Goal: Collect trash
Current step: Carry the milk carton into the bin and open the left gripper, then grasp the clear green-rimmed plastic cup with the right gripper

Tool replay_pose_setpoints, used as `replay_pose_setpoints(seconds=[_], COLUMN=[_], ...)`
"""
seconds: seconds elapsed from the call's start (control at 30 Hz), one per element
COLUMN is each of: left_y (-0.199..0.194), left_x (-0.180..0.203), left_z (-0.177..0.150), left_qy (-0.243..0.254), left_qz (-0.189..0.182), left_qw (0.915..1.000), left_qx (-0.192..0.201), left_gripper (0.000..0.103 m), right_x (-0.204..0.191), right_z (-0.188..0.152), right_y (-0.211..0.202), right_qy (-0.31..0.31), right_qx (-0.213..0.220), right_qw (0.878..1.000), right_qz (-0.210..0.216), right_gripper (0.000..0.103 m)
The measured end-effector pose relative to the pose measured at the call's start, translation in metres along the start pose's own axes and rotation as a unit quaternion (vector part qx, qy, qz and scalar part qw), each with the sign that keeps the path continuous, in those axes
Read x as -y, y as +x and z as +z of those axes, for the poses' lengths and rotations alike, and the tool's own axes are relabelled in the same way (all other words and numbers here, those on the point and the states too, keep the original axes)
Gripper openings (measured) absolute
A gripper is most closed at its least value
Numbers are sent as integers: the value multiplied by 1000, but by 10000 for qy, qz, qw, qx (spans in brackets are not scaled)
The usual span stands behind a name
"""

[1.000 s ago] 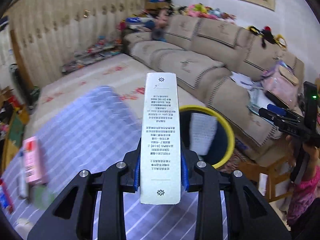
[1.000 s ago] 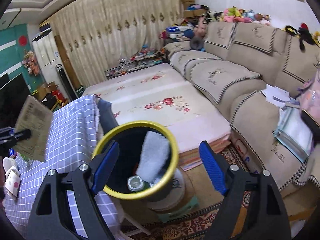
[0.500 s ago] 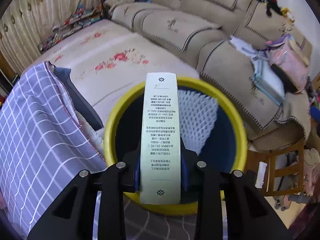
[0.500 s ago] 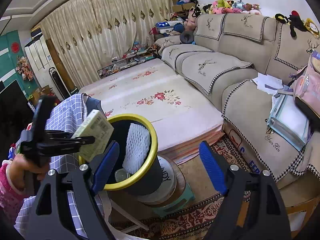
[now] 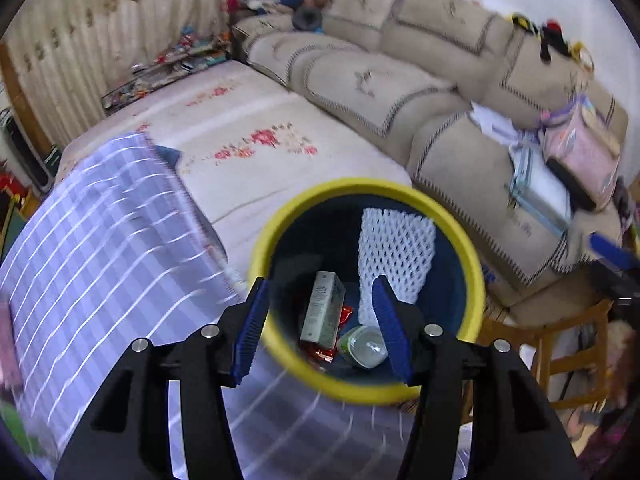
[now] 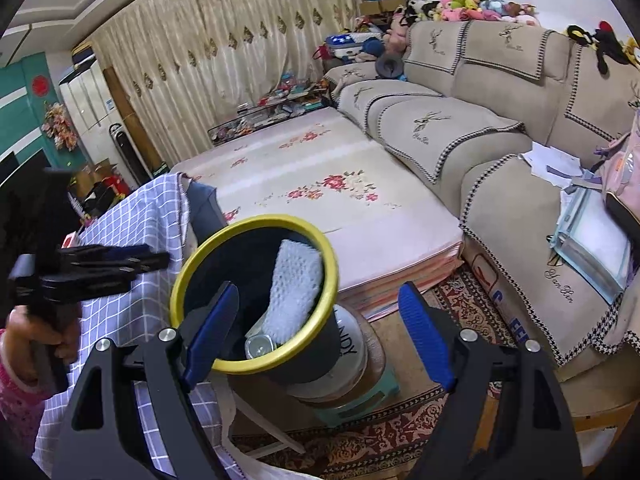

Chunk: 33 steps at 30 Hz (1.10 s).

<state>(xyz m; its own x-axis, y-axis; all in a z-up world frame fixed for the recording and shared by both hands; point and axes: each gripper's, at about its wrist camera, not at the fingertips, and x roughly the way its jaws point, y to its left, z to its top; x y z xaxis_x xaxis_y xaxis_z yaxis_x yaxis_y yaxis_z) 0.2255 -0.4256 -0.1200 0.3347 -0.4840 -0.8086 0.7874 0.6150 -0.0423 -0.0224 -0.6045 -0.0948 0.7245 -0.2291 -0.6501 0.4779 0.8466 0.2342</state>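
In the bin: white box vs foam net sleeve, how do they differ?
The white box is a rigid, smooth-sided carton with print; the foam net sleeve is soft, open mesh. The box lies low near the bottom, on a red wrapper; the sleeve stands taller, leaning on the wall of the yellow-rimmed bin. Both are whitish and inside the bin.

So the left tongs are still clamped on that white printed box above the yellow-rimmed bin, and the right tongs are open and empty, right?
Not quite. The left tongs are open and empty; the white printed box already lies inside the yellow-rimmed bin, beside the white foam net, as the left wrist view shows. The rest holds: the right tongs are open and empty.
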Motion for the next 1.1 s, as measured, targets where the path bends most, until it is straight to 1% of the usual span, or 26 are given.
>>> replay_pose_setpoints(seconds=[0.07,0.13,0.23,0.27,0.33,0.4,0.43,0.47,0.53,0.57,0.6,0.63,0.73,0.77,0.8,0.83,0.93,1.0,1.03,1.1], left_y=[-35,-69,-129,-142,-172,-201,-211,-226,-244,-257,-266,-276,-298,-307,-311,-316,-324,-323,-321,-320], left_x=[-12,-24,-47,-53,-69,-85,-91,-103,-116,-126,-133,-141,-160,-167,-172,-178,-190,-194,-192,-196], left_z=[-15,-30,-64,-73,-96,-124,-135,-153,-176,-193,-205,-219,-251,-263,-274,-283,-304,-310,-309,-313], left_qy=[-162,-302,-584,-651,-802,-1046,-1160,-1378,-1623,-1816,-1937,-2074,-2343,-2449,-2516,-2601,-2778,-2832,-2846,-2887], left_qz=[25,122,439,533,834,1208,1317,1510,1741,1936,2045,2149,2382,2492,2531,2540,2500,2461,2444,2399], left_qw=[9996,9982,9922,9904,9852,9769,9736,9671,9587,9511,9461,9405,9278,9220,9188,9158,9116,9112,9113,9113], left_qx=[245,504,1013,1096,1262,1417,1460,1512,1554,1578,1595,1619,1658,1672,1688,1705,1711,1699,1696,1692], left_gripper=[55,59,65,67,72,76,78,79,80,81,82,82,84,85,85,85,85,85,85,85], right_x=[-11,-24,-50,-58,-82,-108,-122,-134,-166,-181,-192,-213,-265,-282,-295,-316,-365,-392,-405,-422], right_z=[-1,-1,0,0,1,1,1,0,-2,-3,-4,-7,-15,-19,-22,-26,-39,-47,-50,-53], right_y=[3,6,12,15,20,24,26,27,31,32,33,36,41,43,45,48,58,68,74,83], right_qy=[-80,-197,-418,-492,-700,-914,-1016,-1104,-1350,-1470,-1553,-1703,-2070,-2194,-2275,-2404,-2767,-2946,-3014,-3110], right_qx=[-33,-74,-144,-163,-208,-248,-272,-297,-344,-361,-381,-442,-552,-578,-605,-649,-742,-894,-942,-916], right_qw=[9999,9996,9983,9977,9955,9924,9905,9887,9832,9801,9777,9726,9597,9549,9512,9443,9264,9157,9114,9083], right_qz=[90,187,383,441,604,785,884,975,1180,1280,1363,1522,1820,1916,1995,2152,2446,2583,2640,2643], right_gripper=[78,78,78,78,78,78,78,78,78,78,78,78,78,78,78,78,78,79,83,85])
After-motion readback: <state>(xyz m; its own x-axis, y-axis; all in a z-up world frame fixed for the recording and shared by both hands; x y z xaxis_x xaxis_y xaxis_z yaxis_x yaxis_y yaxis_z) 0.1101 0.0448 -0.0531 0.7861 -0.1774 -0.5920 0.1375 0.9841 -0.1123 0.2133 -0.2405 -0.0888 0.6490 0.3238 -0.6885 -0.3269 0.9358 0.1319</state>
